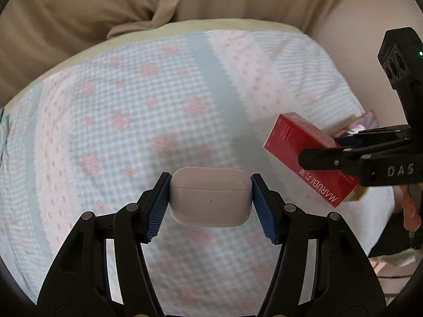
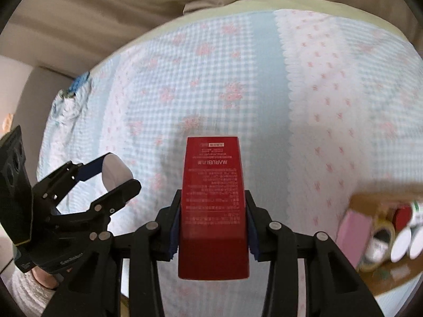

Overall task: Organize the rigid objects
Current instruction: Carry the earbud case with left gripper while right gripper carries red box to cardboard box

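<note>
A white earbud case [image 1: 210,196] hangs above the checked bedspread [image 1: 132,111], with my left gripper [image 1: 210,198] shut on it, blue pads [image 1: 158,211] pressing both ends. The same case [image 2: 116,171] shows at the left of the right wrist view, inside the left gripper [image 2: 116,174]. My right gripper [image 2: 213,222] is shut on a tall red Marubi box [image 2: 213,200], which stands upright between its fingers. In the left wrist view that red box [image 1: 296,145] is at the right, tilted, clamped in the right gripper [image 1: 327,150].
A brown basket [image 2: 375,198] at the lower right holds a pink box [image 2: 354,235], tape rolls and white round containers. Beige curtains [image 1: 105,5] hang behind the bed. A sleeve and hand [image 2: 29,285] show at the lower left.
</note>
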A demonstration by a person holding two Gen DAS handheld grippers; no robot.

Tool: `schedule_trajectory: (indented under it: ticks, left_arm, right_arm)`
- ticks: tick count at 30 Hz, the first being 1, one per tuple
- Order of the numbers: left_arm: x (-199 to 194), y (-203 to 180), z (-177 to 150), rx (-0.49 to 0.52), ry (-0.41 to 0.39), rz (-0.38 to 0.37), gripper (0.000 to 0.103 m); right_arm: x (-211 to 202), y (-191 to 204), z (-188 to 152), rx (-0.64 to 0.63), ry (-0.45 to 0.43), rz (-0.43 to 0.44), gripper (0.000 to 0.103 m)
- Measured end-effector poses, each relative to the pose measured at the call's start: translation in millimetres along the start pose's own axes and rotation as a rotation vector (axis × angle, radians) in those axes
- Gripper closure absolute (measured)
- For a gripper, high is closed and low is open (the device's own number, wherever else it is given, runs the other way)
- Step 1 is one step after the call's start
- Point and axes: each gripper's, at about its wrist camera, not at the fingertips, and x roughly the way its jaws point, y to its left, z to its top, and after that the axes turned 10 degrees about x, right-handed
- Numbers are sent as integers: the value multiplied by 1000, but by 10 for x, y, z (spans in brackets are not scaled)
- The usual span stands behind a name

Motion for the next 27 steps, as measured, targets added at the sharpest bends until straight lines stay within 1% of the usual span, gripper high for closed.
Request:
schedule_trajectory:
  ticks: [6, 10, 14, 17, 19, 20, 21, 26, 27]
  left_arm:
    - [-334, -561, 96, 48, -30, -13, 46]
    - [-424, -975, 193, 68, -46, -18, 46]
    - [-431, -1412, 313, 58, -54, -26, 46]
    - [-364, -1772, 398, 42, -55, -39, 46]
    - [-260, -2047, 463, 27, -49, -56, 46]
    - [-219, -2127, 483, 24, -46, -60, 46]
    - [-150, -2248, 515, 19, -41, -66, 46]
    - [213, -2807, 668, -9, -19, -101, 46]
    - [315, -2934, 707, -4, -11, -104, 46]
  right_arm:
    - [-688, -339, -237, 116, -56, 90, 65]
    - [-1091, -619, -395, 150, -108, 98, 65]
    - [-1453, -1028, -538, 191, -136, 112, 65]
    - [-1674, -1427, -633, 214, -145, 113, 65]
    - [-1801, -1731, -683, 229, -145, 100, 65]
    - [-1840, -1854, -703, 237, -143, 94, 65]
    - [-1898, -2045, -722, 249, -139, 84, 65]
    - [-2028, -2718, -747, 281, -122, 45, 65]
    - [-2055, -2922, -726, 291, -116, 40, 65]
